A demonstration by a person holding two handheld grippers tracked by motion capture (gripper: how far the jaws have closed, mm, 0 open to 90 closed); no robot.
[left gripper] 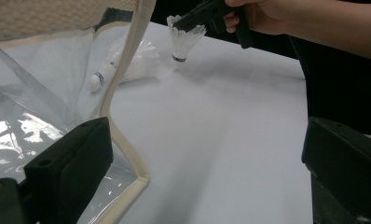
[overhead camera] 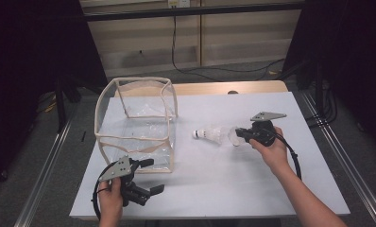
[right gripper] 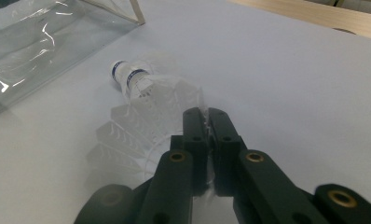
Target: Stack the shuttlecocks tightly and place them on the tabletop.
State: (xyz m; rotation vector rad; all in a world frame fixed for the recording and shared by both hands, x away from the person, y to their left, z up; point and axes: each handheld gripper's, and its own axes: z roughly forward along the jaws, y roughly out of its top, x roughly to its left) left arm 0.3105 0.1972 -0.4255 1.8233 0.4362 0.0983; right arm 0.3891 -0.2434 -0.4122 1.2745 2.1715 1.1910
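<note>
Your desk [overhead camera: 252, 184] is the broadest thing here, a pale sheet running out from your side; on its left half stands the clear plastic box [overhead camera: 136, 120] with cream fabric edging, open at the top and sagging a little out of square; its near lower corner sits just beside your left gripper [overhead camera: 150, 176].

Your left hand [overhead camera: 111, 196] holds that gripper low at the near edge of the desk, pointing toward the right; its fingers [left gripper: 69, 163] stand wide apart with nothing between them, the box's cream edge rising just beside the left one in the left gripper view.

Your right hand [overhead camera: 271, 149] holds the right gripper [overhead camera: 238, 135] to the right of the box, well apart from it, pointing left; its fingers [right gripper: 195, 126] are pressed together on the feather rim of a shuttlecock [right gripper: 137, 100]; the left gripper view shows this held shuttlecock hanging cork-down, just clear of the desk.

A second shuttlecock [overhead camera: 205, 134] lies on its side on the desk between the box and the right gripper, its blue-banded cork toward the box; it lies close under the held one, and you cannot tell whether their feathers touch.
</note>
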